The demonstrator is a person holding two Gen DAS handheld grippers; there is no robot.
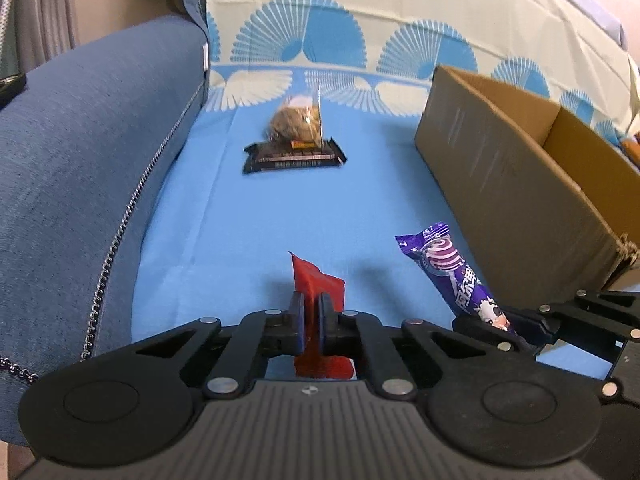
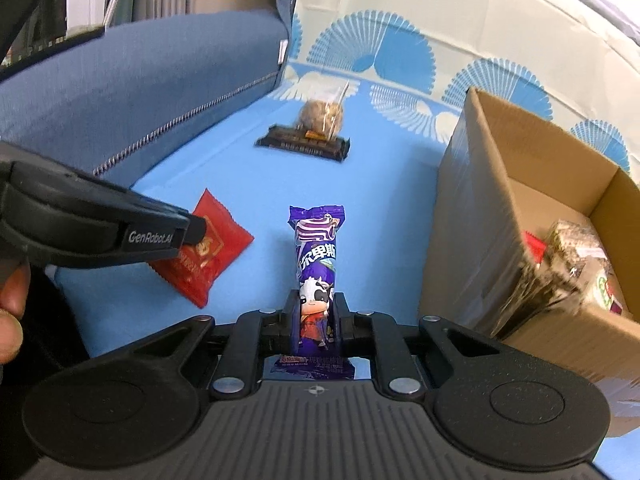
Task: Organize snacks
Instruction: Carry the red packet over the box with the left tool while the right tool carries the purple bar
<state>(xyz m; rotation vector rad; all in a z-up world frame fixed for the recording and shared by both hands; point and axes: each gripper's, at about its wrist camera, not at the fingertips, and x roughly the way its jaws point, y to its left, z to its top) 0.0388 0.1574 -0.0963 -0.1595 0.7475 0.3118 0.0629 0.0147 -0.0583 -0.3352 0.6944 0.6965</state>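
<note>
My left gripper [image 1: 310, 314] is shut on a red snack packet [image 1: 318, 280], which stands up between the pads over the blue cloth. In the right wrist view the same red packet [image 2: 208, 254] hangs from the left gripper [image 2: 195, 233]. My right gripper [image 2: 318, 314] is shut on the lower end of a purple snack bar [image 2: 318, 248] with a cartoon cow. From the left wrist view that purple bar [image 1: 446, 266] slants up out of the right gripper [image 1: 516, 324]. An open cardboard box [image 2: 472, 216] stands to the right.
Further back a black-wrapped bar [image 1: 294, 156] lies on the cloth, with a brown snack in clear wrap [image 1: 296, 122] behind it. The box [image 1: 500, 184] holds several packets [image 2: 572, 260]. A blue sofa arm [image 1: 100, 140] walls the left side. A person's fingers [image 2: 12, 320] show at the left edge.
</note>
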